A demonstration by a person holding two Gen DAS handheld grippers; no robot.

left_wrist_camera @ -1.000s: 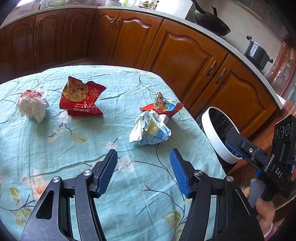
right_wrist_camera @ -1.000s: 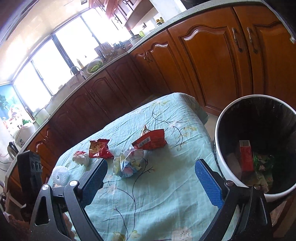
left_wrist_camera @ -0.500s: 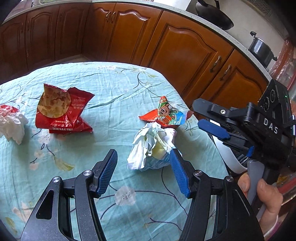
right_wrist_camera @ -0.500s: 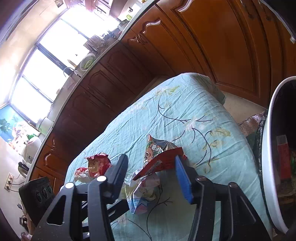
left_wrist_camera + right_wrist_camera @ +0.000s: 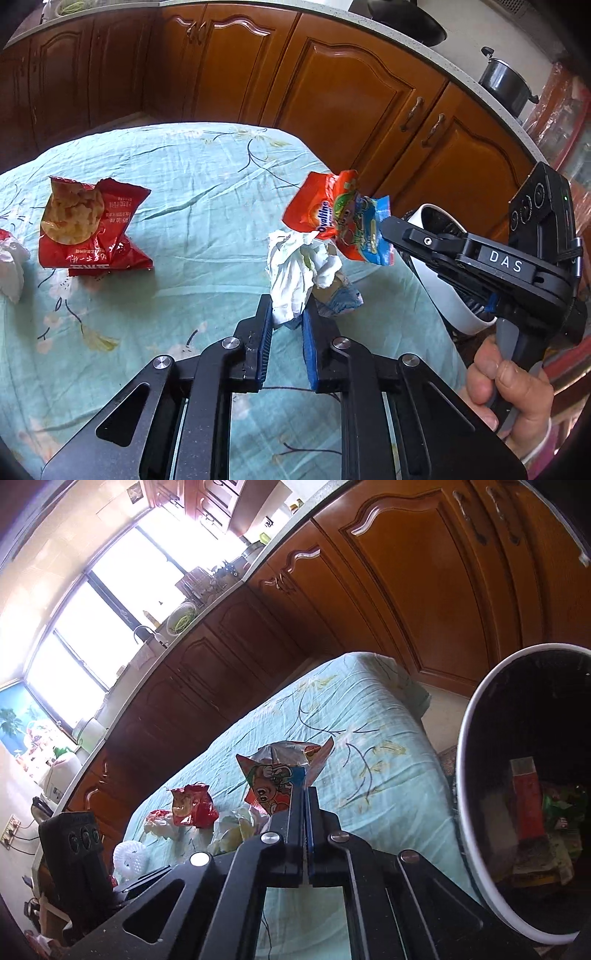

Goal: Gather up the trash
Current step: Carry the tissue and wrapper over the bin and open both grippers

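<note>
A crumpled white and blue wrapper (image 5: 295,269) lies on the teal flowered tablecloth (image 5: 184,166). My left gripper (image 5: 287,301) is closing on it, and its blue pads press the wrapper's near end. My right gripper (image 5: 303,789) is shut on the corner of an orange cartoon snack wrapper (image 5: 275,775). In the left wrist view the right gripper (image 5: 386,221) holds that orange wrapper (image 5: 332,214) just above the cloth, over the crumpled one. A red chip bag (image 5: 92,225) and a white tissue wad (image 5: 9,266) lie further left.
A white-rimmed bin (image 5: 464,738) with a black liner stands off the table's right edge and has trash inside. It also shows as the bin (image 5: 436,284) behind the right gripper. Wooden cabinets (image 5: 332,92) run along the far side. A hand (image 5: 513,387) grips the right handle.
The left gripper moved up to the crumpled wrapper and its jaws narrowed onto it. The right gripper shut on the orange wrapper and raised it off the cloth.
</note>
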